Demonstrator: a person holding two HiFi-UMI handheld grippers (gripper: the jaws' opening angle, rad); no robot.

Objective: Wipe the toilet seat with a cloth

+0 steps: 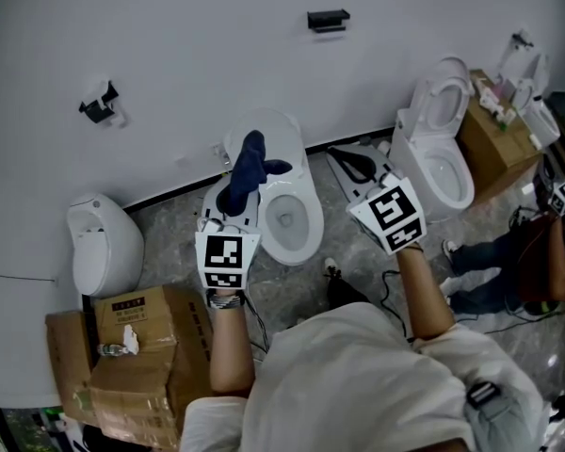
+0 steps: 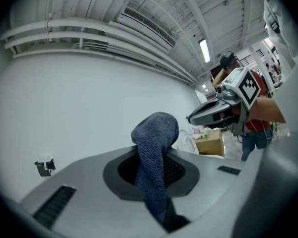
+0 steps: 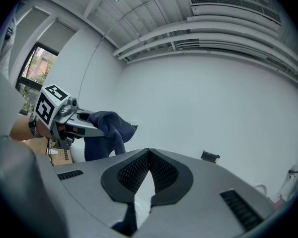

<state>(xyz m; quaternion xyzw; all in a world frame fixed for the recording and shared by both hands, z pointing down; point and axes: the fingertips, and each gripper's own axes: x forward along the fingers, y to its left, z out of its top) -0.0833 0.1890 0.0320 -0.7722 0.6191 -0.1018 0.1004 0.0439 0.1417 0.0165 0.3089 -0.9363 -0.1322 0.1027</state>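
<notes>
Cloth [image 2: 156, 148], dark blue, pinched in left gripper [image 2: 154, 175], flopped over jaws, near toilet [image 1: 308, 236] left edge. Right gripper [image 3: 149, 170] pressed together, empty, off toilet's right edge.

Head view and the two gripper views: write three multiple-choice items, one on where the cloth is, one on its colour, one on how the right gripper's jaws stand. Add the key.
1. Where is the cloth?
A. on the floor
B. between the left gripper's jaws
C. on a cardboard box

2. What colour is the cloth?
A. white
B. red
C. dark blue

3. How do the right gripper's jaws stand?
A. together, nothing between them
B. shut on the cloth
C. wide apart

Key: 1 B, the left gripper view shows the cloth pinched between that gripper's pads. 2 C, the cloth looks dark blue in all three views. 3 A, the right gripper view shows the pads meeting at their tips with nothing held.
</notes>
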